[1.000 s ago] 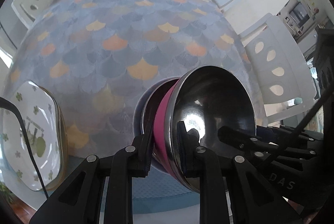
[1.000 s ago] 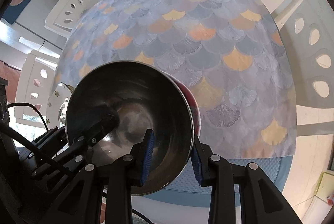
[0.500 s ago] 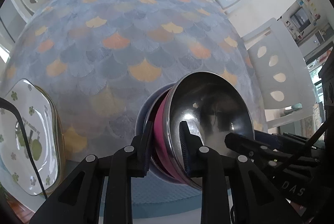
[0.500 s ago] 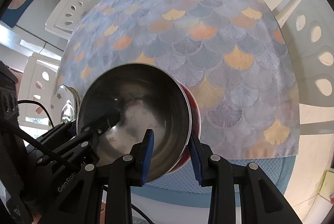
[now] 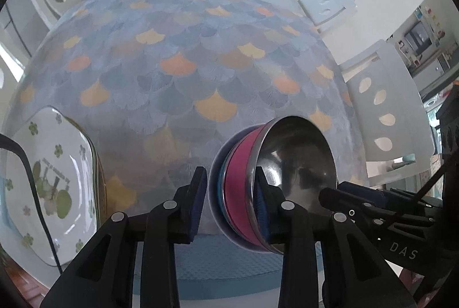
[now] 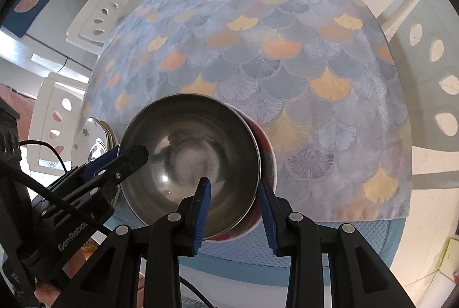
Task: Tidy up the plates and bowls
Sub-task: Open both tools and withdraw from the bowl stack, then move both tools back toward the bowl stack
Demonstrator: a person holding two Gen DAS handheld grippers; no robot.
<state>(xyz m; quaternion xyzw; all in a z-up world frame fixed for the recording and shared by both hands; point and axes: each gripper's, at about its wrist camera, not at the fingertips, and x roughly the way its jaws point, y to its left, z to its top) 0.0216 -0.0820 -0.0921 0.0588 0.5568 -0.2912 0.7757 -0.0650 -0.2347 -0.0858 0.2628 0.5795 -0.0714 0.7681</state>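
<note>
Our left gripper (image 5: 229, 201) has just been opening: its jaws stand spread around the near rim of the stacked bowls, the left pad clear of the wall, so the nest is being let go. Our right gripper (image 6: 235, 207) straddles the opposite rim, its outer pad against the wall, apparently steadying it. The shiny round steel bowl (image 6: 189, 161) sits in a pink-sided bowl (image 5: 239, 181) inside a pale blue bowl (image 5: 215, 187), all resting near the edge of the scallop-patterned tablecloth (image 5: 178, 72), beside white clover-printed plates (image 5: 46, 178).
</note>
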